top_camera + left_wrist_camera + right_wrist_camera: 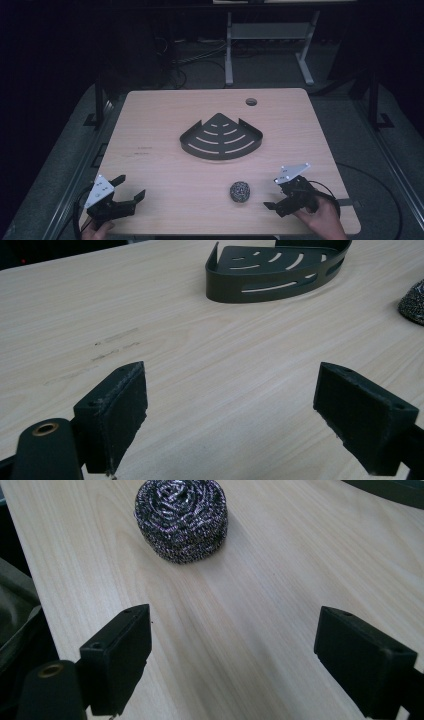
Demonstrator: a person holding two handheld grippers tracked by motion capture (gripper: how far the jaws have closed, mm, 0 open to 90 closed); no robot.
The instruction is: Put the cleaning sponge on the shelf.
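A round steel-wool scourer [240, 191] lies on the wooden table [165, 115] near its front edge, right of centre. My right gripper [275, 193] stands open just to the scourer's right, its jaws pointing left at it; in the right gripper view the scourer [182, 518] sits a short way ahead of the wide-apart jaws [232, 665]. A dark metal corner caddy [221, 137] with curved slots rests mid-table. My left gripper [130, 187] is open at the front left, nothing between its jaws [230, 420], with the caddy [277, 271] far ahead.
A round cable hole [251, 102] pierces the table near its far edge. Faint marks [142, 151] sit left of the caddy. Beyond the table stand a desk frame's grey legs [229, 55] and floor cables. The scourer's edge [414, 304] shows at the left gripper view's right border.
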